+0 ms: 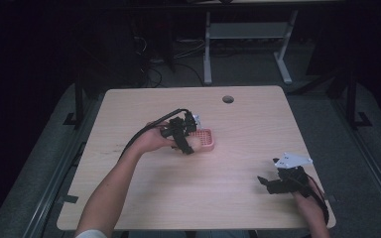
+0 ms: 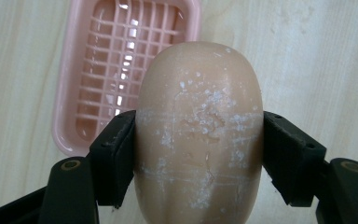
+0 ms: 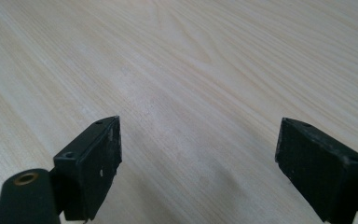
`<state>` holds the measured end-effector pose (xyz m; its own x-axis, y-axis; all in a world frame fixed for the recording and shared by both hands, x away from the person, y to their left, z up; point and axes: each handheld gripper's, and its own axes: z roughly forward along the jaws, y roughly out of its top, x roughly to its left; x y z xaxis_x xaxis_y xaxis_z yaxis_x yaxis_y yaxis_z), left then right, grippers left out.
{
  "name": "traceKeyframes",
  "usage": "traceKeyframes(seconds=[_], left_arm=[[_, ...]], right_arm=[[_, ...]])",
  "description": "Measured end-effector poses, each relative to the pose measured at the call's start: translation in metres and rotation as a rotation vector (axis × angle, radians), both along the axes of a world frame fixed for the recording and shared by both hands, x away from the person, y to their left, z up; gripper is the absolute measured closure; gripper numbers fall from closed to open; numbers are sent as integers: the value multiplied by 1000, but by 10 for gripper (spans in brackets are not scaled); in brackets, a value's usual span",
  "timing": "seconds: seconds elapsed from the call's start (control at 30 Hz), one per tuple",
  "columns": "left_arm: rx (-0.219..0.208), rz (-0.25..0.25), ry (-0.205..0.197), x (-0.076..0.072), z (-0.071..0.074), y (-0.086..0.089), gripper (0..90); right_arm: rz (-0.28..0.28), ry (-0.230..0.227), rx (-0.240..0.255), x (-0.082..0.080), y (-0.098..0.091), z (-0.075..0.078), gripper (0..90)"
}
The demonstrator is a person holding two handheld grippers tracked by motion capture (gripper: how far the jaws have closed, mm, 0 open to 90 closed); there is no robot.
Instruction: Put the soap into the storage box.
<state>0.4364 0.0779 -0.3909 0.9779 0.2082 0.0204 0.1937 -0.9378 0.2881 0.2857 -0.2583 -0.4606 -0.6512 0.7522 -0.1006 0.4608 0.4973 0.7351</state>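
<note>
A beige oval bar of soap (image 2: pixel 199 130), scuffed with white marks, is clamped between the two black jaws of my left gripper (image 2: pixel 199 158). Beneath and just beyond it lies a pink slatted soap dish (image 2: pixel 98 70) on the wooden table. In the high view the left gripper (image 1: pixel 187 144) holds the soap (image 1: pixel 189 144) at the dish (image 1: pixel 204 139) near the table's middle. My right gripper (image 1: pixel 264 181) rests near the table's front right, jaws wide apart (image 3: pixel 198 158) over bare wood, holding nothing.
The light wooden table (image 1: pixel 193 198) has a round cable hole (image 1: pixel 227 99) near its far edge. A white desk frame (image 1: pixel 248 39) and loose cables stand on the dark floor beyond. Black cables trail from both grippers.
</note>
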Motion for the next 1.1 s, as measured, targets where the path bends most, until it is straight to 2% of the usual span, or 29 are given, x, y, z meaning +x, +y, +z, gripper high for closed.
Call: traceKeyframes(seconds=[0.13,0.23,0.47,0.8,1.1], left_arm=[[10,-3,-7,6,1,-6,320],[-3,3,-5,9,2,-9,320],[10,-6,-12,18,2,-16,320],[-58,21,-20,31,1,-19,321],[-43,47,-5,40,-10,-22,321]], right_arm=[[0,-1,3,0,0,0,138],[-3,1,2,0,-1,0,138],[-2,-3,6,-1,0,1,138],[1,-7,5,0,0,1,138],[0,-5,9,0,-1,1,138]])
